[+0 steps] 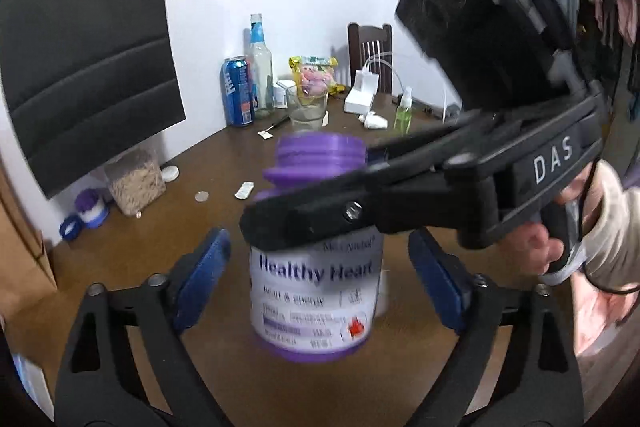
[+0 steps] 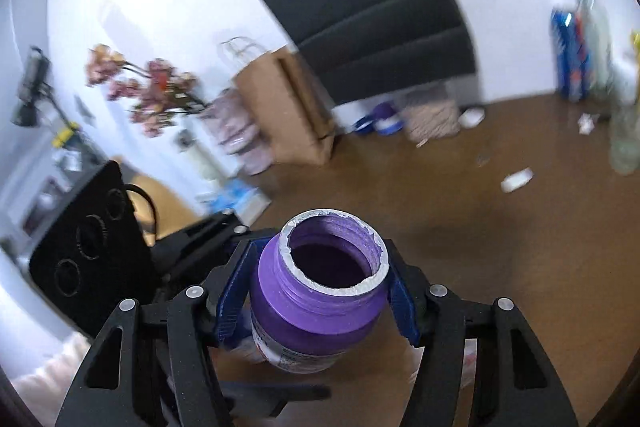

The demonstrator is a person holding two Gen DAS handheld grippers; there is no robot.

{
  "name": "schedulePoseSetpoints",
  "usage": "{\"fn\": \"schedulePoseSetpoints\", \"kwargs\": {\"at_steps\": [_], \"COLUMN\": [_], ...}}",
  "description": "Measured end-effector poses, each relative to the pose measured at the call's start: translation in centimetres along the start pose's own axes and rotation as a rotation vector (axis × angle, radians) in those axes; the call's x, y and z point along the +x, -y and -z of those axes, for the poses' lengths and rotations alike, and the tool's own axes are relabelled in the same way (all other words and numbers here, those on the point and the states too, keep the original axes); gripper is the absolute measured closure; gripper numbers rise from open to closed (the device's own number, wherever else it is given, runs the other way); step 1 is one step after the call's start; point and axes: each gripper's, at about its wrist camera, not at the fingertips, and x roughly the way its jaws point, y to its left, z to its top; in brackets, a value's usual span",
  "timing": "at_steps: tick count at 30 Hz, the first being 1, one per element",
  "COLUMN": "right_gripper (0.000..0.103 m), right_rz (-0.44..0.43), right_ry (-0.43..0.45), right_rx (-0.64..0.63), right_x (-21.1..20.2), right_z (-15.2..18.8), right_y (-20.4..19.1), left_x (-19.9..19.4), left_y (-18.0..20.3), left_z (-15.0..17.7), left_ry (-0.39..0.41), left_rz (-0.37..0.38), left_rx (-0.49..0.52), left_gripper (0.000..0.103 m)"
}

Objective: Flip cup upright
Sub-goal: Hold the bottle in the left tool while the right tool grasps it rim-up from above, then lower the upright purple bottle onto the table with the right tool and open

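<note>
Purple bottle (image 2: 316, 303) clamped upright between right jaws.

You're working in a home, at a dining table (image 1: 192, 227) of brown wood pushed against a white wall. Its far end holds household clutter: a blue drink can (image 1: 238, 91), a clear glass bottle (image 1: 261, 67), a glass beaker (image 1: 307, 107), a snack packet (image 1: 314, 73) and a small green spray bottle (image 1: 403, 111). A dark wooden chair (image 1: 369, 43) stands behind it. To your side you have a brown paper bag (image 2: 286, 107) and a spray of pink flowers (image 2: 148, 87) (blurred, so real or artificial is unclear).
</note>
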Motion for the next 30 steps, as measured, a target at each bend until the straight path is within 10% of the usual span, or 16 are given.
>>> {"fn": "schedulePoseSetpoints", "kwargs": {"at_steps": [6,13,20,30], "right_gripper": [0.037,0.037,0.037,0.037], "right_rz": [0.083,0.133,0.117,0.155], "right_ry": [0.027,0.043,0.096,-0.052], "right_rx": [-0.044,-0.198,-0.235,-0.325], "right_x": [0.8,0.7,-1.5,0.6], "right_z": [0.1,2.2,4.2,7.6], "right_y": [-0.2,-4.9,-8.5,-9.8], "left_x": [-0.7,-5.4,-10.1,-8.8], "left_y": [-1.9,0.5,7.3,5.9], "left_z": [0.5,3.0,5.3,9.6], "left_ry": [0.043,0.106,0.273,0.156], "left_rz": [-0.067,-0.319,-0.549,-0.369], "left_rx": [-0.140,-0.191,-0.088,-0.271], "left_gripper": [0.012,0.007,0.006,0.000]}}
